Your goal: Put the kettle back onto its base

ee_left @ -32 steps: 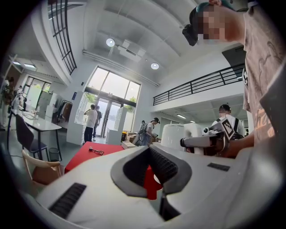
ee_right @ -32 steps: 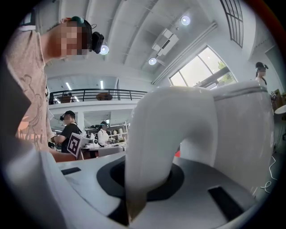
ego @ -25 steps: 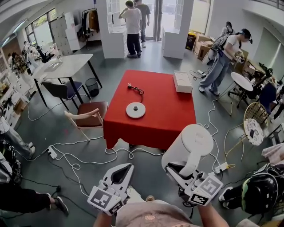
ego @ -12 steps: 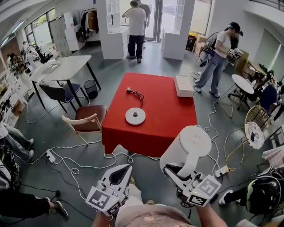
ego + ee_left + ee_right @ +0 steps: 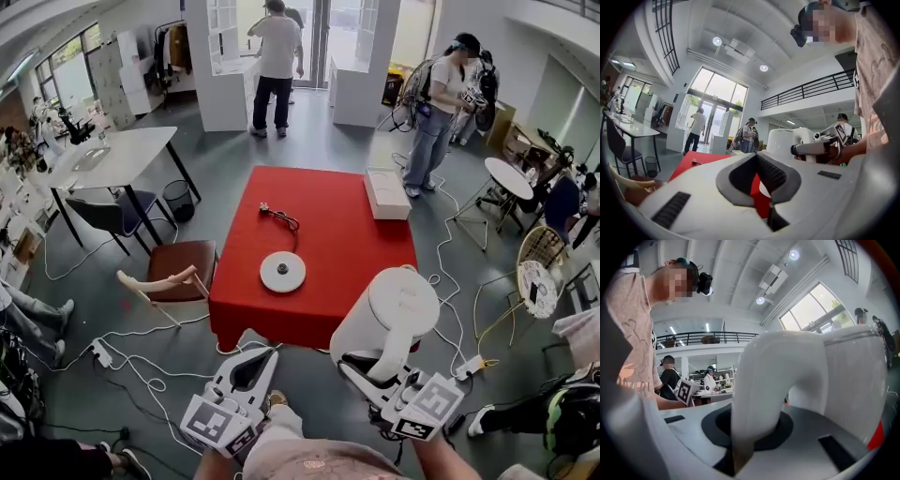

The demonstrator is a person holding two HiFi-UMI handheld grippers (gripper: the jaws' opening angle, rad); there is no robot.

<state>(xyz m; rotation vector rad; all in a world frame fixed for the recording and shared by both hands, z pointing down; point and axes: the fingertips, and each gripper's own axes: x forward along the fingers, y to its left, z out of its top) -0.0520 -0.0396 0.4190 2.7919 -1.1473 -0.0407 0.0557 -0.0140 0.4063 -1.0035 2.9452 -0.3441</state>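
Observation:
The white kettle [image 5: 389, 314] hangs in the air just in front of the red table's [image 5: 356, 253] near right edge. My right gripper [image 5: 366, 366] is shut on its handle [image 5: 757, 394], which fills the space between the jaws in the right gripper view. The round white base [image 5: 283, 271] lies on the table left of the kettle, and its cord [image 5: 279, 217] runs toward the far side. My left gripper [image 5: 265, 354] is held low in front of the table's near edge. It is shut with nothing in it, fingertips [image 5: 758, 157] meeting.
A white box [image 5: 386, 194] sits at the table's far right corner. A wooden chair [image 5: 169, 267] stands left of the table. Cables [image 5: 141, 337] and a power strip lie on the floor. People [image 5: 436, 103] stand beyond the table. A small round table [image 5: 511, 178] stands at the right.
Both grippers and the kettle have moved forward toward the red table, which now looks nearer. The people in the background have shifted.

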